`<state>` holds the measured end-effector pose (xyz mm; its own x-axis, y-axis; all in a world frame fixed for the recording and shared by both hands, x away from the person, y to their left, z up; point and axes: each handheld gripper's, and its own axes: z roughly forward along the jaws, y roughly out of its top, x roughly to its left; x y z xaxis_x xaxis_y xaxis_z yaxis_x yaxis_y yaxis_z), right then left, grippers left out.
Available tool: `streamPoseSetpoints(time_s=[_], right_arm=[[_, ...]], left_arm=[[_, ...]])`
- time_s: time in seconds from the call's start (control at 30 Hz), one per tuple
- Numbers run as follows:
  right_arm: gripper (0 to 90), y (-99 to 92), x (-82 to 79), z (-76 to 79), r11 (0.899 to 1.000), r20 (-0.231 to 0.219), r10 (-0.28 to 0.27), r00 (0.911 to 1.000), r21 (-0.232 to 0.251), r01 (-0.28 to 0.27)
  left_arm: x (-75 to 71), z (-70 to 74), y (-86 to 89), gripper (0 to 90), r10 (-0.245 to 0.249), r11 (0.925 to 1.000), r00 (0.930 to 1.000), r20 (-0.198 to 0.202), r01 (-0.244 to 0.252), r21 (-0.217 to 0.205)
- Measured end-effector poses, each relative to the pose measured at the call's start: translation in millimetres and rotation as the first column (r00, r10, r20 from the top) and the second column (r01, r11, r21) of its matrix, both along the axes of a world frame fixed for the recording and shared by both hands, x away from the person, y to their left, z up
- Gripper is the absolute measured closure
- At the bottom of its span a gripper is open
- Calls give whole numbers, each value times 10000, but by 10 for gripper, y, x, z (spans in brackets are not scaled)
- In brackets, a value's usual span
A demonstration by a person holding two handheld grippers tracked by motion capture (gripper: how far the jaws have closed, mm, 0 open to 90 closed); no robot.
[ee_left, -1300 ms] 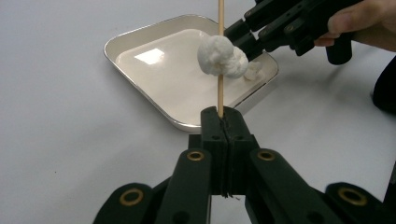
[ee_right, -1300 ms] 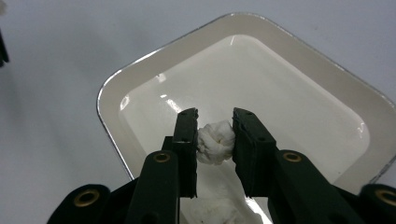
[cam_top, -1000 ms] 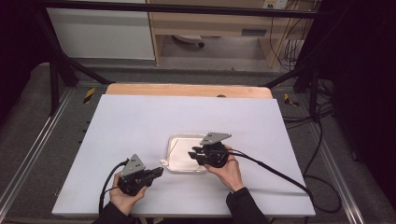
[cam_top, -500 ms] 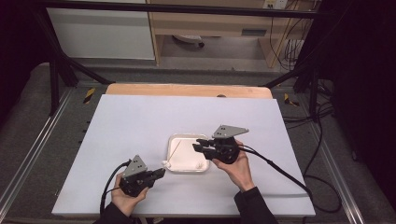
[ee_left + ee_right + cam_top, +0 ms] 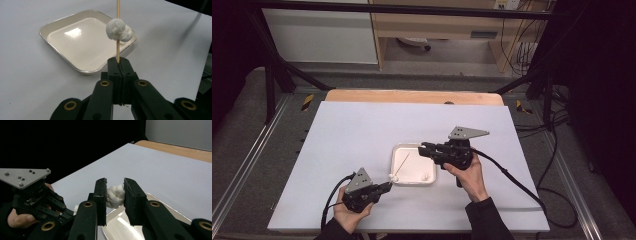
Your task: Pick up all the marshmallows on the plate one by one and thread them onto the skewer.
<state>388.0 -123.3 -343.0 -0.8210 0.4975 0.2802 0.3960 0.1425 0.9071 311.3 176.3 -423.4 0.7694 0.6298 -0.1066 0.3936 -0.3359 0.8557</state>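
Left gripper [image 5: 384, 187]: nearest the table's front edge, at about 7 o'clock from the tray in the high view, held in the person's left hand [image 5: 346, 215]. Jaws pressed fully together, pinching the butt end of a wooden skewer [image 5: 117, 37].

Skewer: long axis runs from the jaw tips up and away toward 1 o'clock in the high view, free tip over the tray's floor. In the left gripper view it stands straight up toward 12 o'clock and leaves the frame at the top.

Marshmallow on skewer [image 5: 119, 29]: white, lumpy, speared a short way above the jaw tips, at the tray's near-left corner in the high view.

Tray [image 5: 399, 152]: square, white, rounded corners, shallow rim, flat on the white table [image 5: 362, 130] near its middle. A small white piece [image 5: 426, 176] lies in its near-right corner.

Right gripper [image 5: 424, 148]: at 3 o'clock of the tray, in the person's right hand [image 5: 469, 175], jaws pointing toward 9 o'clock over the tray's right rim. Jaws partly spread, clamped on a second marshmallow [image 5: 115, 195], which fills the gap between the pads, raised above the tray.
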Motion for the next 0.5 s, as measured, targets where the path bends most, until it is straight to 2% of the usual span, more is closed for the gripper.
streamPoseSetpoints(time_s=[0.5], right_arm=[[730,47,29,-32,9988,-417,328,9986,377,-313]], left_arm=[[-40,5,-69,888,-387,9992,9991,199,385,112]])
